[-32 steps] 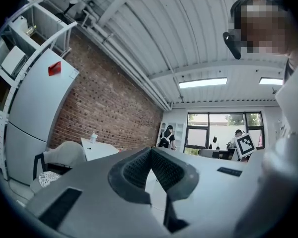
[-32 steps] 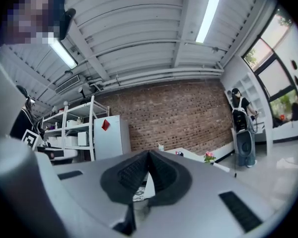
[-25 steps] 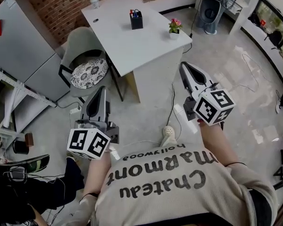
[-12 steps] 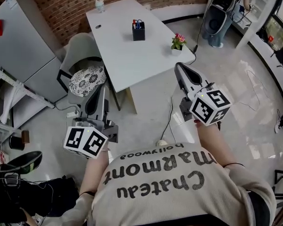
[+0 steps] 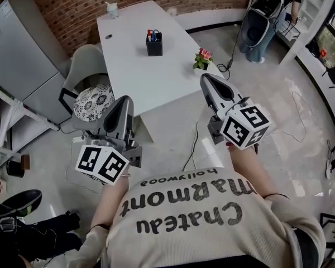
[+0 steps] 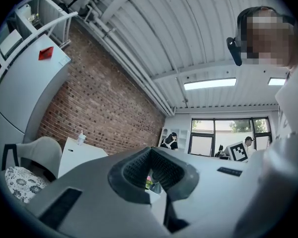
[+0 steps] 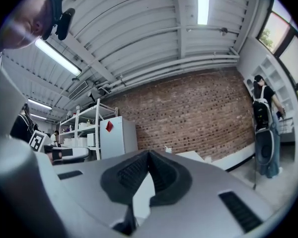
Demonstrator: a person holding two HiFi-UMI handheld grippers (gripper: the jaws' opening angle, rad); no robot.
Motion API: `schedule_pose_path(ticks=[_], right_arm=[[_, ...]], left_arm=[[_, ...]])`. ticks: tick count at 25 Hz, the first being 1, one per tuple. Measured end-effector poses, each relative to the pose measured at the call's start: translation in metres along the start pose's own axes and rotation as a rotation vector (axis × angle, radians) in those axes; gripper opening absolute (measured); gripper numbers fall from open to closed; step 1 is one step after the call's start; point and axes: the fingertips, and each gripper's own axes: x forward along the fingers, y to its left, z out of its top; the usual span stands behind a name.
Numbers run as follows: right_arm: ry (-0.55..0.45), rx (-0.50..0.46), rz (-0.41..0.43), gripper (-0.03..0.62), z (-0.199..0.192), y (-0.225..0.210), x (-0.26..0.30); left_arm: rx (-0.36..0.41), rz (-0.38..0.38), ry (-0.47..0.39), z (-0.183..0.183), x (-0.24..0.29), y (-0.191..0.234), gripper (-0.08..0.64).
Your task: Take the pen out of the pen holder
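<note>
Head view, with both gripper views: a white table stands before a brick wall, and the black pen holder sits upright near the table's middle, with the pens standing in it, red and blue tops showing. A small potted flower stands at the table's right edge close to its near right corner; a bottle stands at the far left corner; a chair is drawn up along the left edge. The left gripper and the right gripper are held on the near side of the table, each pointing toward it and well apart from the pen holder. Each gripper's jaws are closed tip to tip with nothing held between them
</note>
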Motion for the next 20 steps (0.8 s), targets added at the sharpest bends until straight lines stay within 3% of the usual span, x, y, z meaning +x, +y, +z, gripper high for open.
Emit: schedule_pose_path(ticks=[9, 14, 20], right_arm=[[0.08, 0.086, 0.063, 0.003, -0.05, -0.035, 0.014], [0.135, 0.123, 0.092, 0.008, -0.077, -0.038, 0.026], [0.163, 0.169, 0.066, 0.005, -0.094, -0.044, 0.054]], left_arm=[[-0.131, 0.04, 0.053, -0.042, 0.025, 0.006, 0.0], [-0.092, 0.114, 0.089, -0.049, 0.024, 0.021, 0.0], [-0.078, 0.138, 0.116, -0.053, 0.028, 0.047, 0.0]])
